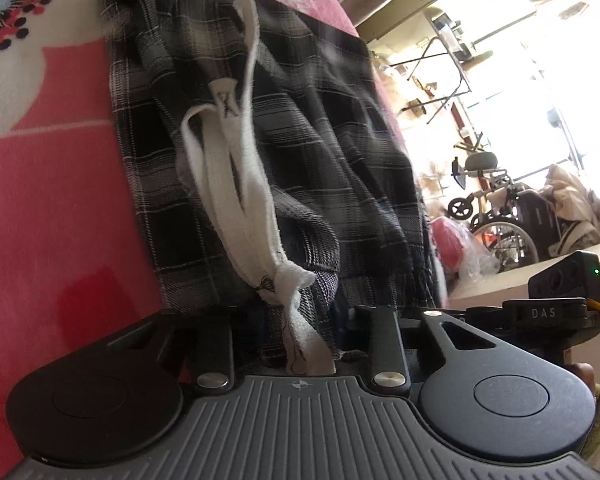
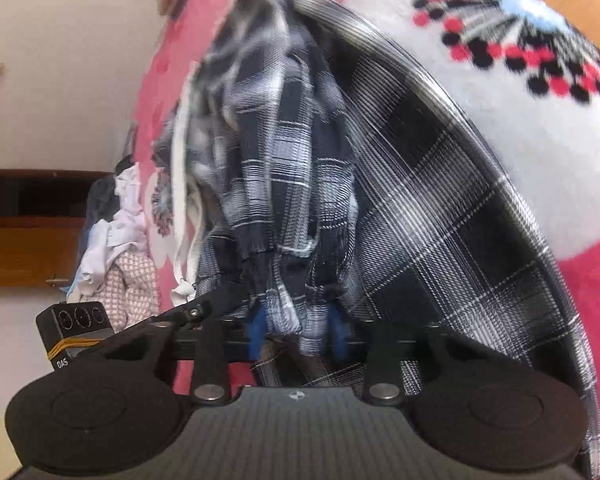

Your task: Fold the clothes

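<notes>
Black-and-white plaid shorts (image 1: pixel 284 152) with a white drawstring (image 1: pixel 236 184) lie on a pink flowered blanket (image 1: pixel 52 184). My left gripper (image 1: pixel 300 344) is shut on the waistband end of the shorts, with cloth and the knotted drawstring bunched between its fingers. In the right wrist view the same plaid shorts (image 2: pixel 412 216) hang stretched and blurred above the blanket (image 2: pixel 540 128). My right gripper (image 2: pixel 300 332) is shut on a gathered fold of them, and its blue pads (image 2: pixel 256 336) show at either side of the cloth. Each gripper's fingertips are hidden by fabric.
A heap of other clothes (image 2: pixel 120 248) lies at the blanket's far end by a wooden cabinet (image 2: pixel 24 252). Past the bed edge stand a wheelchair (image 1: pixel 500 216), a folding stand (image 1: pixel 440 64) and a red bag (image 1: pixel 452 240). A hand (image 1: pixel 584 372) shows by the other gripper (image 1: pixel 560 300).
</notes>
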A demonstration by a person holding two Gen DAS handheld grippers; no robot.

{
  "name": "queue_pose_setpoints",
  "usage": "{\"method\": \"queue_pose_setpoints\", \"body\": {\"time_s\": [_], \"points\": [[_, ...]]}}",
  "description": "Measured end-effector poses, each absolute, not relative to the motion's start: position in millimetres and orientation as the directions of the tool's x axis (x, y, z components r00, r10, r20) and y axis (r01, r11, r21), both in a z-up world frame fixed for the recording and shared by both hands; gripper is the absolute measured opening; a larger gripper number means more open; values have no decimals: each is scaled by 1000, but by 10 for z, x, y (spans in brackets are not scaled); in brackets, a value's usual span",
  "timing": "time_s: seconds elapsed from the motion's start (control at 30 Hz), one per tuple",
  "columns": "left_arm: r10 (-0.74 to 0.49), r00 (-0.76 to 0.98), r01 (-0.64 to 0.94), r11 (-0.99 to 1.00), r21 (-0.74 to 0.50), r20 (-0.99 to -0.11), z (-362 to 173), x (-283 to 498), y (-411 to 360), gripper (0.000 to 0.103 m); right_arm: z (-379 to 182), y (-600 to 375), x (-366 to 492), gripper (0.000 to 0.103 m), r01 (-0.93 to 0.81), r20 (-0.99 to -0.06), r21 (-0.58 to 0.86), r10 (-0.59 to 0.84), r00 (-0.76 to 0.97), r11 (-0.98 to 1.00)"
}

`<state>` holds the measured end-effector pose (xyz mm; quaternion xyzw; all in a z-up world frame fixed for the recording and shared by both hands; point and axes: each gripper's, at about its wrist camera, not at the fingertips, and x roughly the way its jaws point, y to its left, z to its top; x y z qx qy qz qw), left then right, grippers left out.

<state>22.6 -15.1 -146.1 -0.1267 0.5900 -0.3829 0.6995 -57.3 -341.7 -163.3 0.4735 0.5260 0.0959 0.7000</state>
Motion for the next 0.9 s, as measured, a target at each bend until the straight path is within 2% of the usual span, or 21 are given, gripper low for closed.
{"method": "queue_pose_setpoints", "body": {"time_s": [0.2,0.37,0.63,0.9], "points": [[-683,-6,395,669,-630,-730,-1191,-41,-120,23,-1348,-3493,-678,26,295,-624,779,640,448,553],[-671,-103,470,618,-630,-734,-912,-445,-214,23,-1010,-3605,-1005,25,240,-619,781,660,427,577],[-456,-332,740,417,-528,-826,-726,-1357,-741,24,-740,-3604,-1943,24,189,-674,735,670,310,651],[-305,-464,815,221,-536,-832,-985,-1928,-1090,24,-768,-3494,-2571,24,201,-739,674,638,216,711]]}}
